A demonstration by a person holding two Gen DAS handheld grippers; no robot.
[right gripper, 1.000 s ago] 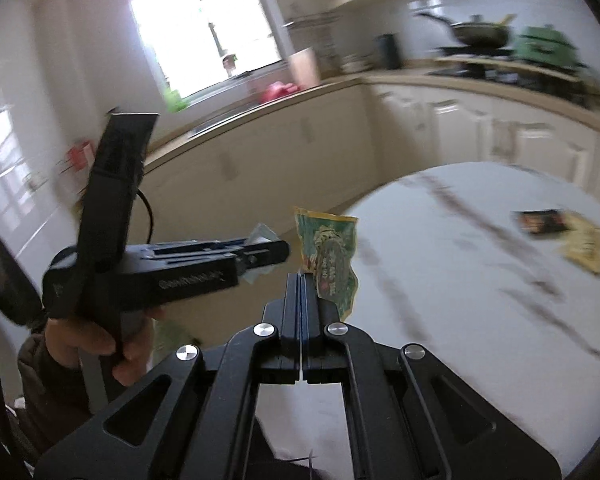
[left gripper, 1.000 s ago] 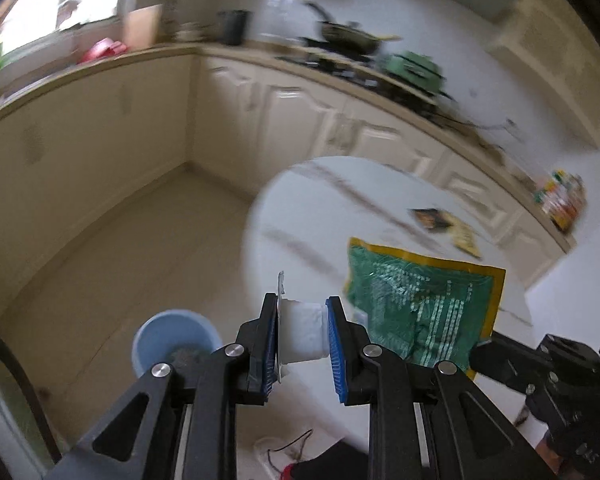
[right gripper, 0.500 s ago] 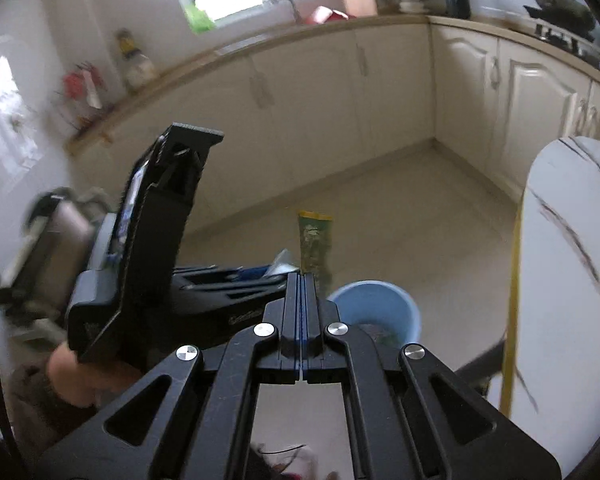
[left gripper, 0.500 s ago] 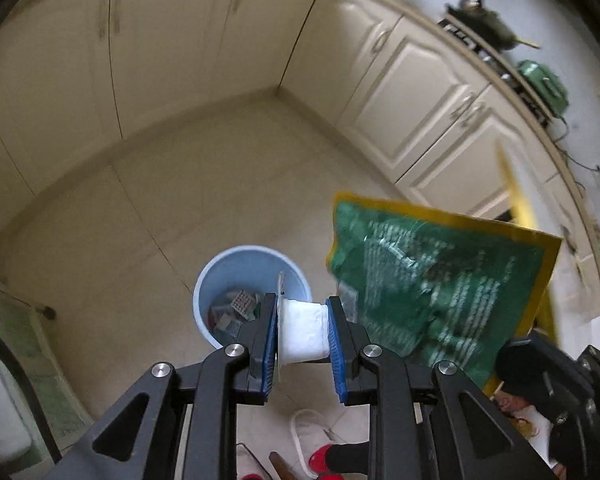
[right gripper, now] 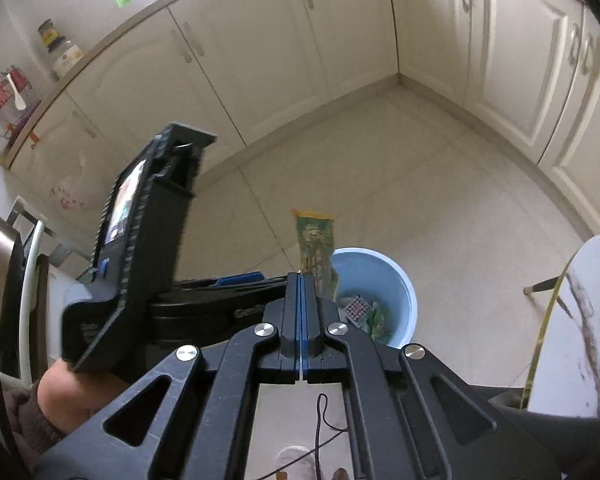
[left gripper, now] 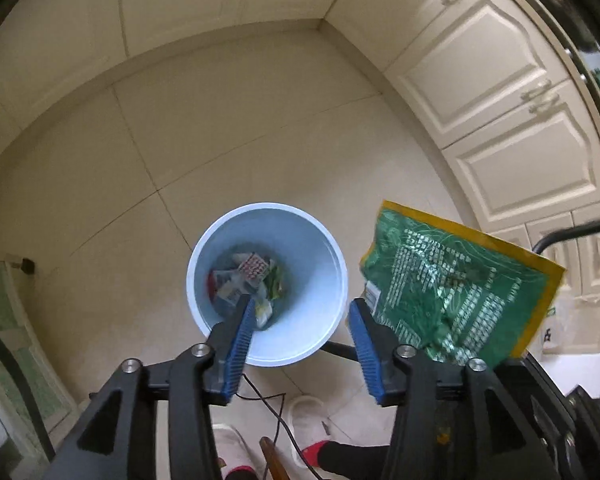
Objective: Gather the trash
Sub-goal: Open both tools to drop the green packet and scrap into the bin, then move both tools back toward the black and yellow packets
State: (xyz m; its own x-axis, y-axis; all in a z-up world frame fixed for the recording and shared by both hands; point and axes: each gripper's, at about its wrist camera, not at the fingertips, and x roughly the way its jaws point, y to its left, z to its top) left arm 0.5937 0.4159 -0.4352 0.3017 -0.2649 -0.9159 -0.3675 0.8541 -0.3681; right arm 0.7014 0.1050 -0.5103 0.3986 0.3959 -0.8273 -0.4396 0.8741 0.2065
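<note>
Trash (left gripper: 256,280) lies in the blue bin (left gripper: 332,292) on the floor under my left gripper (left gripper: 300,320), its jaws opening, empty. My right gripper (right gripper: 302,292) pinches the green wrapper (left gripper: 452,284) beside the bin.

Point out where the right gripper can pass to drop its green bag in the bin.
Free: the bin's right inner wall, bare down to the trash heap. Crowded: the near-left rim, where the left gripper hangs, jaws opening with nothing between them. Right gripper is shut on the green bag, just right of the bin.
</note>
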